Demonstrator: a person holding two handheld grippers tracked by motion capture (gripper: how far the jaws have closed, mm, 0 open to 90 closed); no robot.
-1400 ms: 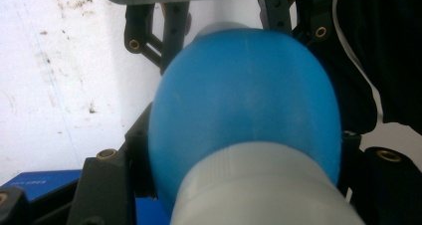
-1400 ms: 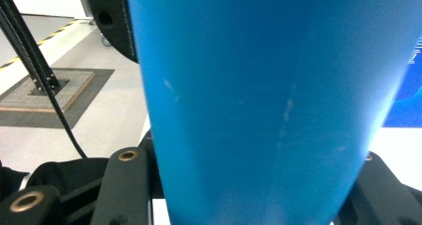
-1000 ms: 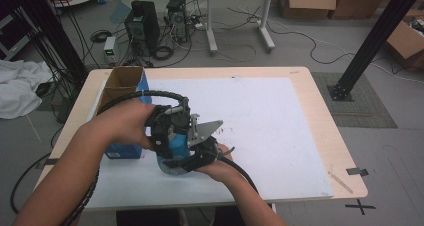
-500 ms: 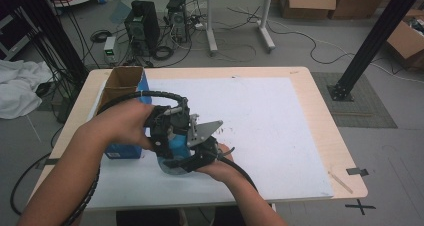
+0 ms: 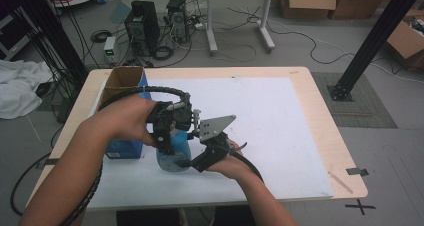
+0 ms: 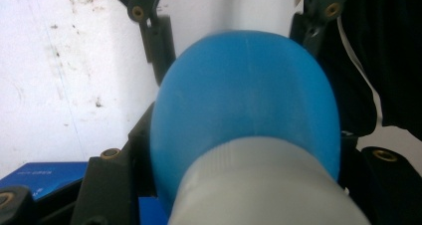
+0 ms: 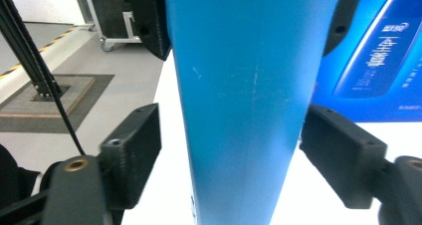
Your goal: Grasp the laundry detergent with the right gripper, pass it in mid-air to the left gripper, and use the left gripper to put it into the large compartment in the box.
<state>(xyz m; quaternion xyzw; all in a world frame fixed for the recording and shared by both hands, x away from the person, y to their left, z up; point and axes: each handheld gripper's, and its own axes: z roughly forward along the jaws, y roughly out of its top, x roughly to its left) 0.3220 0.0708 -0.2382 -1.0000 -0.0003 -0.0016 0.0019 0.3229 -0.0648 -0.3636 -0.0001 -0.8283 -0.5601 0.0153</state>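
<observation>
A blue bottle with a pale cap stands upright on the white sheet. My left gripper reaches down over its top and is shut on the bottle, one jaw on each side of the shoulder. My right gripper comes in level from the right at the bottle's lower body. Its jaws have just been opening: the pads stand off the bottle with a gap on each side, and the bottle is still between them.
A blue printed box lies just left of the bottle, also seen behind it as the blue box. An open cardboard box sits at the table's far left corner. The wooden table edge runs along the right.
Both hands stay at the bottle in the high view; no shift of the bottle or the arms is visible there.
</observation>
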